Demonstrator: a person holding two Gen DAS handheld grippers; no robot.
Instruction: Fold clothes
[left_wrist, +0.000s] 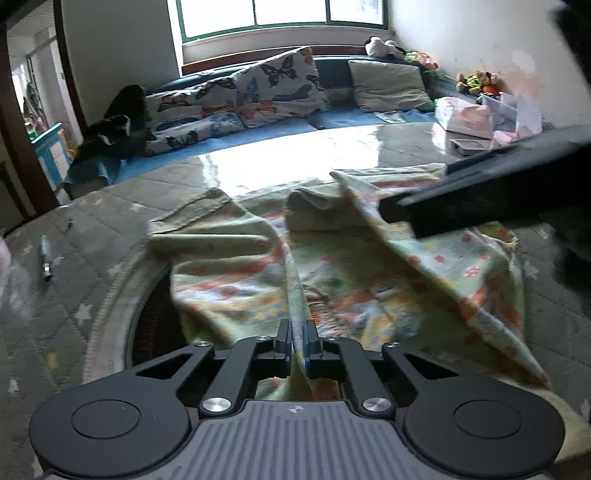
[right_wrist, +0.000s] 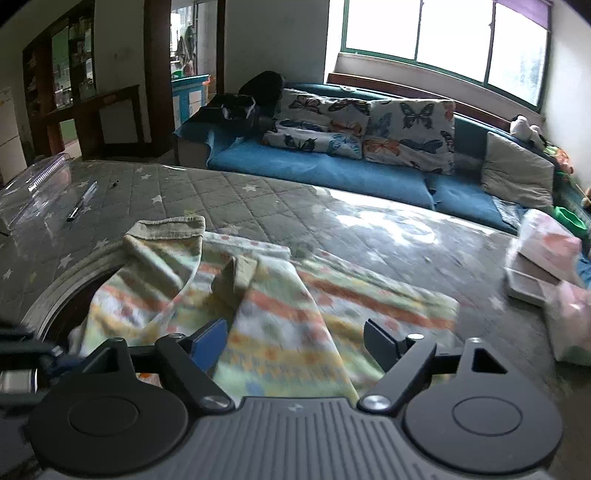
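Observation:
A pale green garment with orange and yellow printed bands (left_wrist: 369, 280) lies rumpled on a grey quilted table cover (left_wrist: 92, 236); its ribbed cuff (right_wrist: 173, 225) points to the far left. My left gripper (left_wrist: 298, 343) is shut on a raised fold of the garment near its near edge. My right gripper (right_wrist: 295, 343) is open, jaws wide apart, just above the garment (right_wrist: 280, 325), holding nothing. The right gripper also shows in the left wrist view (left_wrist: 480, 192) as a dark bar over the garment's right side.
A pen (right_wrist: 82, 201) and a clear plastic box (right_wrist: 33, 188) lie at the table's left. Pink packets and a flat box (right_wrist: 543, 266) sit at the right. A blue sofa with butterfly cushions (right_wrist: 369, 125) stands behind the table.

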